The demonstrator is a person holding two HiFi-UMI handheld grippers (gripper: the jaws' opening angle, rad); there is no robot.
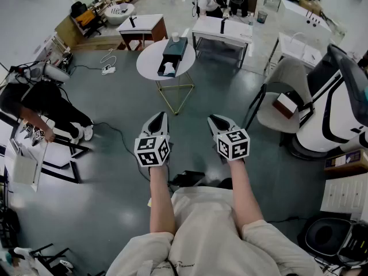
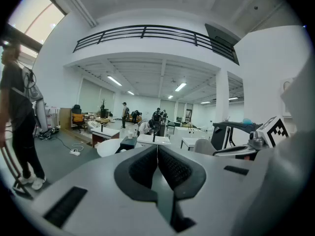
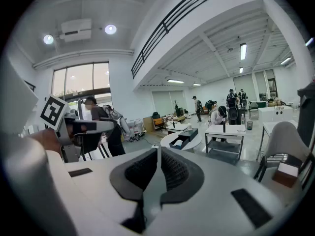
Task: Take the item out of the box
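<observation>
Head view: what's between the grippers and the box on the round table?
Bare grey floor, then the round table's white top up to the box. Head view shows it.

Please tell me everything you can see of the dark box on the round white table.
The box is long, dark and rectangular. It lies flat on the round white table, with its length pointing away from the person. A white item shows inside its near end. Its material cannot be told.

This is a large open lab or workshop hall. It has a glossy grey floor (image 1: 115, 154), white rectangular work tables (image 1: 222, 32) with people (image 3: 217, 116) at them, a black-railed upper gallery (image 2: 147, 33), long ceiling strip lights (image 3: 243, 50) and a big white-and-black machine (image 1: 333, 102).
</observation>
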